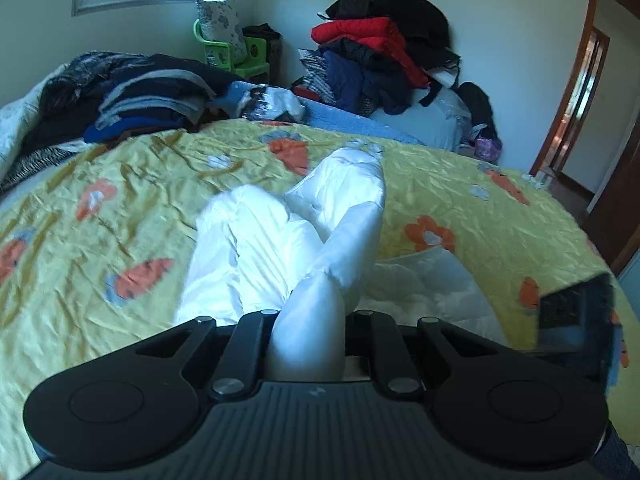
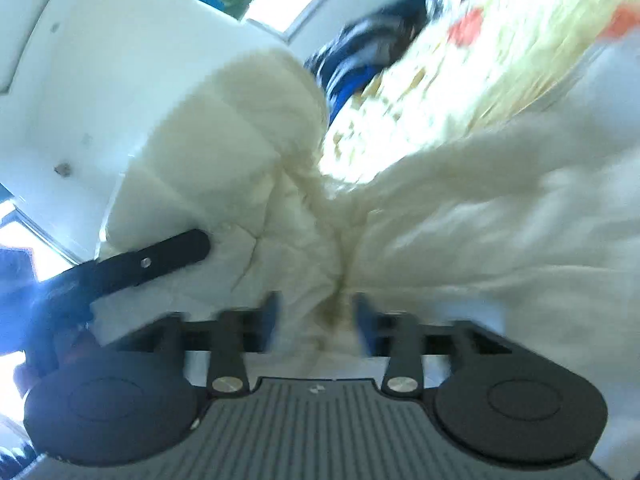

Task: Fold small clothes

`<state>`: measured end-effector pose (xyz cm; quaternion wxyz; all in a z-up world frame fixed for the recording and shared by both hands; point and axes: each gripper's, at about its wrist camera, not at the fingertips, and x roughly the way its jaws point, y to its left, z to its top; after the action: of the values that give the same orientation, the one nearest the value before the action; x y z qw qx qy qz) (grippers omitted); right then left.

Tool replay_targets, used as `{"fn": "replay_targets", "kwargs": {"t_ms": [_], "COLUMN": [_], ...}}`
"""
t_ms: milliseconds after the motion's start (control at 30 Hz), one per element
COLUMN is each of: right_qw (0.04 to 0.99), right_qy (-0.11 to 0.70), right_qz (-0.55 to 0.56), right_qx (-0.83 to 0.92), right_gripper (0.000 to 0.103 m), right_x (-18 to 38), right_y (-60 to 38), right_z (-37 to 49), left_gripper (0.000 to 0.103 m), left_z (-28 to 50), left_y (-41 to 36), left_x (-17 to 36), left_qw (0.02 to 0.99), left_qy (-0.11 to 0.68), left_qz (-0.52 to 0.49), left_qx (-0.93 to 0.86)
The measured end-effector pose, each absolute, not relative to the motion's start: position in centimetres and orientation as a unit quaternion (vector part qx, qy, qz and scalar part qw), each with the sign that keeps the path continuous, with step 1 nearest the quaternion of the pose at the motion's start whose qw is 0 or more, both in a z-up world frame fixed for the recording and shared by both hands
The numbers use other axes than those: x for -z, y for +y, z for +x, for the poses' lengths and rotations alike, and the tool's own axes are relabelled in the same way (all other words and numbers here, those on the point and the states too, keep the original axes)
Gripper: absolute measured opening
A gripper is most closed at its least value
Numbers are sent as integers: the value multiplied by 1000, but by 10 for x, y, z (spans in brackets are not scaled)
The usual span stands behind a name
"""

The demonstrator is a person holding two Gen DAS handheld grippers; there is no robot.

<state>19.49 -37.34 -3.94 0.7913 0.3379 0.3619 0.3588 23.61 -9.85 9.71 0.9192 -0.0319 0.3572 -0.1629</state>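
Left gripper (image 1: pixel 308 320): seen clamped tight on a bunched tail of the white garment (image 1: pixel 280 232), with the fabric pinched between the black arms.

White garment: a puffy, quilted little piece, looks padded, stitched in soft panels. In the left wrist view it's draped out from the jaws over the yellow bedspread (image 1: pixel 120 200), two padded lobes spread apart and a narrower strip crossed over them. The shine on the cloth is a bit satiny. Exact type of clothing can't be told, honestly.

Yellow bedspread: crinkled, printed with orange flowers and carrots. The garment is lying roughly in the middle of it.

Background, left to right: a dark folded stack (image 1: pixel 132 96) at the far left of the bed, a green plastic chair (image 1: pixel 236 52) by the wall, then a big heap of clothes (image 1: pixel 380 52) topped with red and black.

Right gripper (image 2: pixel 316 320): fingers seen standing apart, blurred, with a gathered cream fold of the same garment between them; the pads don't look pressed onto it.

Garment in right wrist view: fills most of the frame, creamy and quilted, cinched toward the middle like a bow.
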Motion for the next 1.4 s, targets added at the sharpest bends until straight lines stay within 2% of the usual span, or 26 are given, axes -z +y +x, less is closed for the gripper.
{"fn": "replay_targets", "kwargs": {"t_ms": [67, 200, 267, 333, 400, 500, 633, 700, 800, 833, 867, 900, 933, 967, 1100, 1200, 1300, 1400], "right_qw": [812, 800, 787, 767, 746, 711, 743, 757, 779, 781, 781, 783, 786, 788, 817, 838, 847, 830], "right_qy": [344, 314, 298, 285, 277, 279, 332, 336, 361, 370, 378, 383, 386, 381, 339, 323, 346, 378], "right_qz": [338, 409, 444, 478, 515, 552, 481, 440, 370, 361, 356, 352, 348, 345, 317, 302, 297, 329], "right_qx": [-330, -308, -309, -320, -318, -334, -327, -345, -354, -352, -348, -340, -335, -338, -341, -320, -272, -245], "right_gripper": [60, 68, 80, 89, 89, 96, 94, 92, 82, 72, 53, 39, 29, 25, 23, 23, 23, 20], "right_x": [40, 50, 52, 55, 60, 67, 54, 43, 39, 41, 45, 47, 47, 45, 12, -2, 18, 63], "right_y": [-401, -451, -465, -475, -486, -490, -472, -460, -443, -442, -442, -444, -448, -453, -475, -505, -524, -540], "right_z": [175, 147, 141, 140, 142, 154, 182, 187, 196, 199, 202, 204, 205, 205, 184, 169, 175, 179], "left_gripper": [14, 14, 14, 15, 14, 14, 14, 14, 14, 14, 14, 14, 14, 14, 14, 14, 17, 24], "left_z": [228, 214, 210, 203, 193, 174, 150, 145, 144, 143, 142, 141, 140, 138, 127, 129, 137, 130], "left_y": [-114, -157, -177, -197, -214, -231, -244, -245, -243, -243, -243, -243, -244, -245, -258, -275, -294, -296], "left_x": [-89, -64, -49, -33, -19, -3, 11, 12, 11, 12, 12, 11, 7, 3, -16, -12, 12, 19], "left_qw": [915, 907, 904, 911, 914, 920, 926, 928, 928, 929, 931, 931, 931, 933, 934, 925, 910, 901], "left_qy": [362, 368, 371, 358, 349, 321, 280, 269, 270, 269, 268, 267, 269, 266, 243, 262, 301, 302], "left_qz": [-39, -33, -35, -12, 13, 55, 117, 122, 110, 108, 106, 101, 91, 79, 43, 25, 39, 60], "left_qx": [177, 201, 211, 205, 207, 218, 224, 227, 231, 229, 226, 225, 228, 232, 257, 275, 283, 305]}}
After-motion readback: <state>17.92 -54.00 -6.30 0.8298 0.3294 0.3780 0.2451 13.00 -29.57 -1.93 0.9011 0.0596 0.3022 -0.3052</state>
